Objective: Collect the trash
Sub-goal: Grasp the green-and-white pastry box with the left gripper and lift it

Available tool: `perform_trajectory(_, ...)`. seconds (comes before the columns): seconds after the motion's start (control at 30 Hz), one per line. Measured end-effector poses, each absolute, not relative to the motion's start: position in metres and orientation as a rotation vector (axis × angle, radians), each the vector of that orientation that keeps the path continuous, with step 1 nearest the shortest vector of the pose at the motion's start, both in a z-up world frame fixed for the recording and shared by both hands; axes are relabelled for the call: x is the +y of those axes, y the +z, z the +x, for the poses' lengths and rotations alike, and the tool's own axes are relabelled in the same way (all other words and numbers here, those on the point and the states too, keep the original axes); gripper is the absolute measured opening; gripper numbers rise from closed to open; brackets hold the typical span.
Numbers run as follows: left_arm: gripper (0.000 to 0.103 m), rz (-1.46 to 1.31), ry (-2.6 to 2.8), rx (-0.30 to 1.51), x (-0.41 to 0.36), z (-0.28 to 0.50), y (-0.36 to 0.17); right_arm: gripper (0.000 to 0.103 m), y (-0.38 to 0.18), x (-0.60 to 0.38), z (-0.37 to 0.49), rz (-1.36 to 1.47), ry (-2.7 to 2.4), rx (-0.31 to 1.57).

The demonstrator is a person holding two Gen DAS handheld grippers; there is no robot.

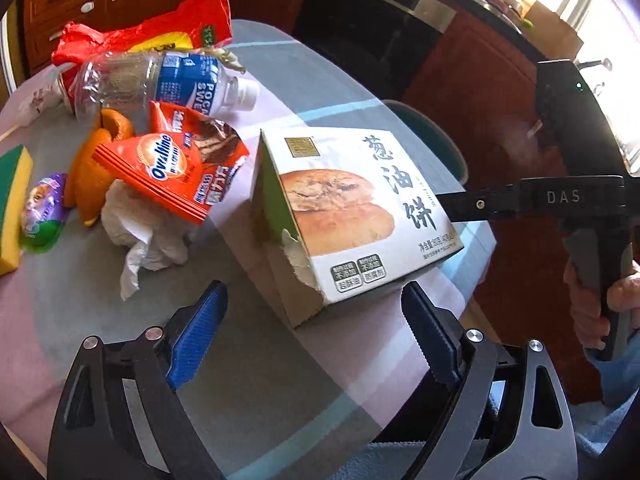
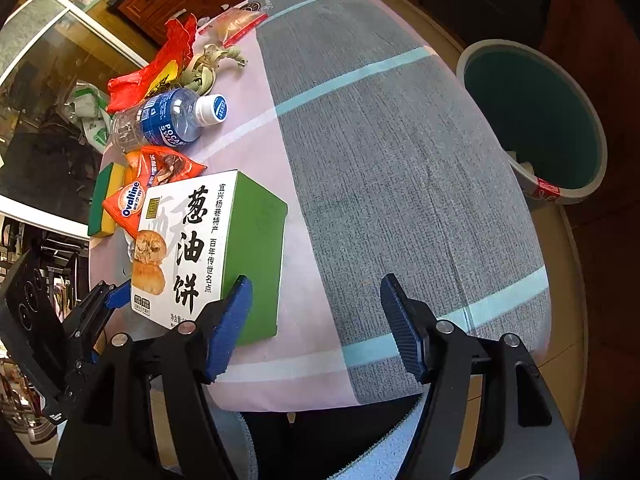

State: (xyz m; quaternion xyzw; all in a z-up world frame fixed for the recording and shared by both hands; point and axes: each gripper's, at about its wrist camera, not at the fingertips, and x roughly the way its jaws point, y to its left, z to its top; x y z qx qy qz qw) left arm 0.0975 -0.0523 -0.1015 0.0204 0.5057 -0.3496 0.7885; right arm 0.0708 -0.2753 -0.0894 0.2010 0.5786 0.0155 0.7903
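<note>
trash lies scattered on the worktop (image 2: 400, 160), which is covered with a cloth of pink and grey blocks crossed by pale blue and white stripes. nearest both grippers stands a torn cardboard pastry box (image 1: 352, 216), white with a green side and a picture of a round flaky cake. left gripper (image 1: 316, 336) hovers just before the box's torn lower corner, its blue-padded jaws spread wide with nothing between them. right gripper (image 2: 316, 324) hangs at the box's green side, its left pad just in front of that face and its right pad over bare cloth; jaws apart and gripping nothing, and whether the left pad touches the box cannot be told. a hand (image 1: 600, 304) grips the right gripper's handle in the left wrist view.

beyond the box sit an orange ovaltine packet (image 1: 172, 172) lying on crumpled tissue (image 1: 144, 236), orange peel (image 1: 92, 168), a clear drink bottle (image 1: 160, 80) on its side with a blue label and white cap, a red plastic bag (image 1: 160, 32), a purple wrapper (image 1: 42, 208) and a green-and-yellow sponge (image 1: 12, 204). past the worktop's far right edge stands an open round bin (image 2: 536, 120) with a dark green inside.
</note>
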Motion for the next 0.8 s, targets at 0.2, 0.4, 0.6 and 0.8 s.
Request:
perform_trajectory(0.2, 0.089, 0.138, -0.832, 1.037, -0.075, 0.079, -0.112, 0.064, -0.089, -0.274, 0.074, 0.427, 0.029, 1.245)
perform_trajectory(0.4, 0.089, 0.239, -0.700, 1.086, -0.085, 0.082, -0.121, 0.064, -0.094, -0.275, 0.075, 0.435, 0.033, 1.253)
perform_trajectory(0.6, 0.046, 0.086, -0.763, 1.072, -0.072, 0.089, -0.106, 0.064, -0.090, -0.273, 0.075, 0.426, 0.042, 1.239)
perform_trajectory(0.8, 0.013, 0.019, -0.881, 1.090, -0.086, 0.087, -0.101, 0.064, -0.085, -0.287, 0.077, 0.477, 0.047, 1.224)
